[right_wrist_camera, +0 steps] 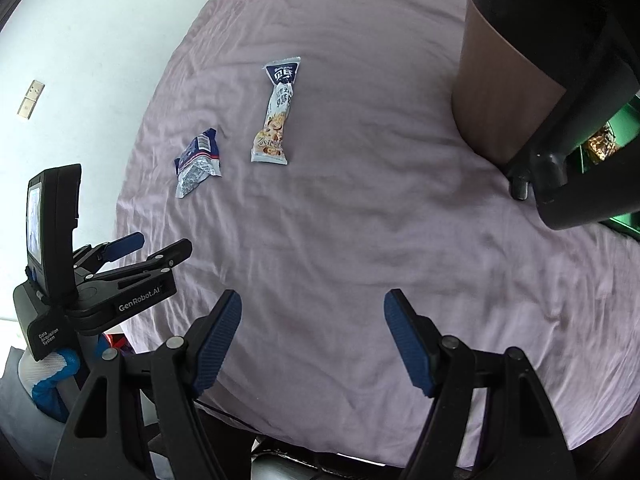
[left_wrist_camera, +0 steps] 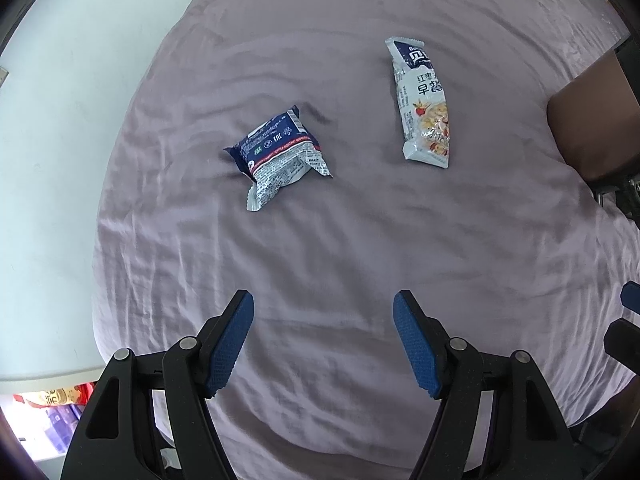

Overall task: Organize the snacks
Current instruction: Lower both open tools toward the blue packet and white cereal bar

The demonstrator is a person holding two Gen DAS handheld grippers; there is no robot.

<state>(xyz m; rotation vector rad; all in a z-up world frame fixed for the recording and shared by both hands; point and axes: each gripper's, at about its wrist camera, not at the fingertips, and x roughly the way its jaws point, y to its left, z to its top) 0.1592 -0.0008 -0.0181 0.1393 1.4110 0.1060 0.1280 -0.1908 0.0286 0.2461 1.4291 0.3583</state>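
Note:
A small blue and white snack packet lies on the purple cloth, ahead and a little left of my left gripper, which is open and empty. A long white snack bar packet lies to its right. In the right wrist view the blue packet and the long packet lie far ahead to the left. My right gripper is open and empty above the cloth. The left gripper shows at the left there, open.
The purple cloth covers a round table. A brown and black chair back stands at the right. A green container with a snack shows behind it. Colourful packages lie below the table's left edge.

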